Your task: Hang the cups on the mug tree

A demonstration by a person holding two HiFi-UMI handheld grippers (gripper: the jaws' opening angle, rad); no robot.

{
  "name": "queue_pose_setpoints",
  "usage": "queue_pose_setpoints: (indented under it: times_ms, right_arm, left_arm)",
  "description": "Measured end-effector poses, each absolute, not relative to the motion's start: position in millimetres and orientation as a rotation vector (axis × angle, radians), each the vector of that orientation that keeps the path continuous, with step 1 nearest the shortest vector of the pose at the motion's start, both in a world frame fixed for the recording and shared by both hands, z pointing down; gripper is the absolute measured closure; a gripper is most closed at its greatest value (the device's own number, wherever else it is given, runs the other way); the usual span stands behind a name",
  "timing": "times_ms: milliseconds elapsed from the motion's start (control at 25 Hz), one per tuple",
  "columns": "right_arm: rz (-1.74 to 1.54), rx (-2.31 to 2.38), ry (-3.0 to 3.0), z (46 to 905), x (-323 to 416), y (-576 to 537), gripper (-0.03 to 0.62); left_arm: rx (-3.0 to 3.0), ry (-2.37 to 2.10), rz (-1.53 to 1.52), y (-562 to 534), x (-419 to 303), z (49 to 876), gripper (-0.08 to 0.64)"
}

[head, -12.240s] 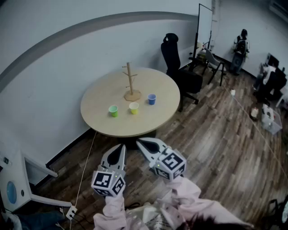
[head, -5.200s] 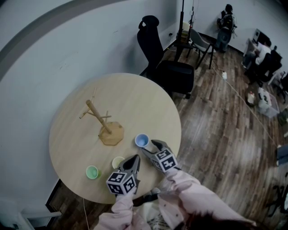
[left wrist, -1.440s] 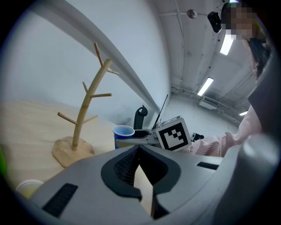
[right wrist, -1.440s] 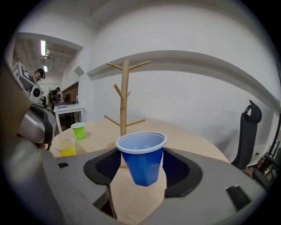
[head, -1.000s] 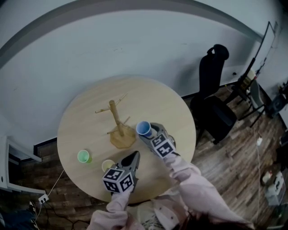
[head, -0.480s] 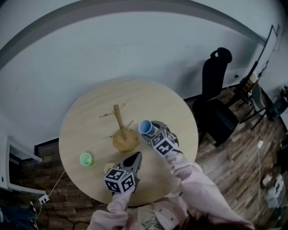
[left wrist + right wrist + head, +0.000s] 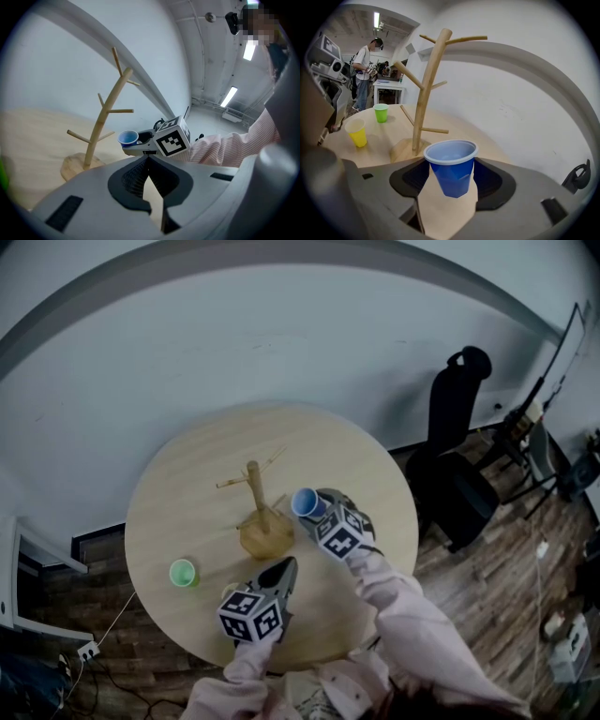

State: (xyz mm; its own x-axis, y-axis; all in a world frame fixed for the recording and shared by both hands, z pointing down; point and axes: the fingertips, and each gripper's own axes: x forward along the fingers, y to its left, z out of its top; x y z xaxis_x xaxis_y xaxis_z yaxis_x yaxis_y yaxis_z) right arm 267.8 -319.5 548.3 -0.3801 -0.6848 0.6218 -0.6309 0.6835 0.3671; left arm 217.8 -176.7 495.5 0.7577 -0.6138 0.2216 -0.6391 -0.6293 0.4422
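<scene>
Blue cup (image 7: 451,169), upright, clamped in jaws of right gripper (image 7: 319,514) just right of wooden mug tree (image 7: 255,504); left gripper (image 7: 281,570) nearer, jaws closed, empty.

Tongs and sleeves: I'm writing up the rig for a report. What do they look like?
The left tongs and the right tongs are grey moulded plastic with broad curved shells and dark ribbed pads. Each carries a white cube printed with black square markers. The sleeves are pale pink with fine stripes. No cables show.

Office: swivel chair (image 7: 449,420), round table (image 7: 187,493)
</scene>
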Motion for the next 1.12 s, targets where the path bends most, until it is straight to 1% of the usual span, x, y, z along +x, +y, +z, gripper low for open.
queue_pose_setpoints:
  times_ms: [800,1120]
  right_arm:
    - [-0.299,0.845,-2.006,550.4,244.6,-334.2,0.309]
    - [-0.433,0.759,-1.936,548.2,234.3,-335.3,0.308]
  left_arm:
    - [2.427,-0.963,0.064,-181.7,207.3,501.1,0.558]
    - [2.427,-0.961,0.074,-180.2,207.5,501.4,0.558]
